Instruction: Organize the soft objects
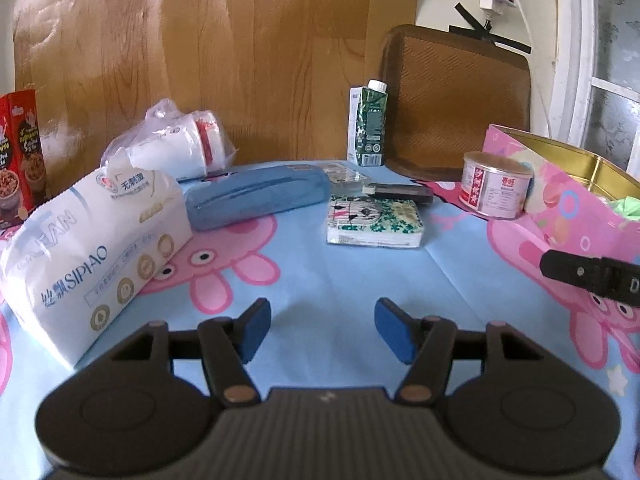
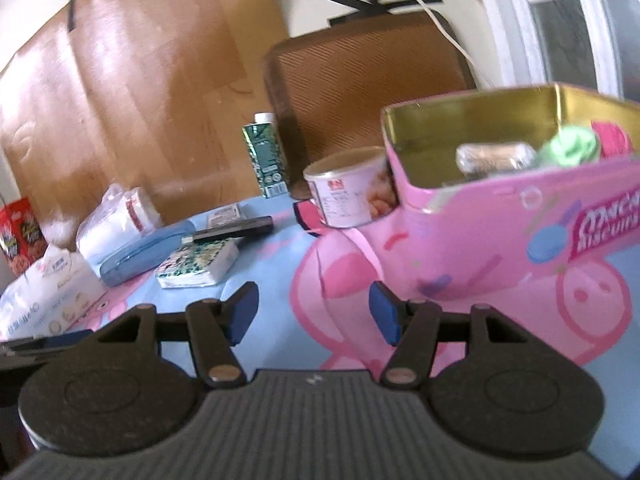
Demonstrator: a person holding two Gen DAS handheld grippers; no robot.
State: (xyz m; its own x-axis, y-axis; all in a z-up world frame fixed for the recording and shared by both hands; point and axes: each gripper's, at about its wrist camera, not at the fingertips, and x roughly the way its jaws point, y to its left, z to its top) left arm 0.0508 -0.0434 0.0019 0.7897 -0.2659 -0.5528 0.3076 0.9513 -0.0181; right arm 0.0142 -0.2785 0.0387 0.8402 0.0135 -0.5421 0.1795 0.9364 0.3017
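Right wrist only — tin (image 2: 500, 240) contents.

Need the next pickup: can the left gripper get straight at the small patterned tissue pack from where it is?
Probably yes. The left gripper is open and empty, and bare tablecloth lies between it and the tissue pack. A black device lies just behind the pack, so its near side looks free.

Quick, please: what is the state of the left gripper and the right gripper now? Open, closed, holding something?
Left gripper: open, holding nothing, above the tablecloth.
Right gripper: open, holding nothing, near the pink biscuit tin.
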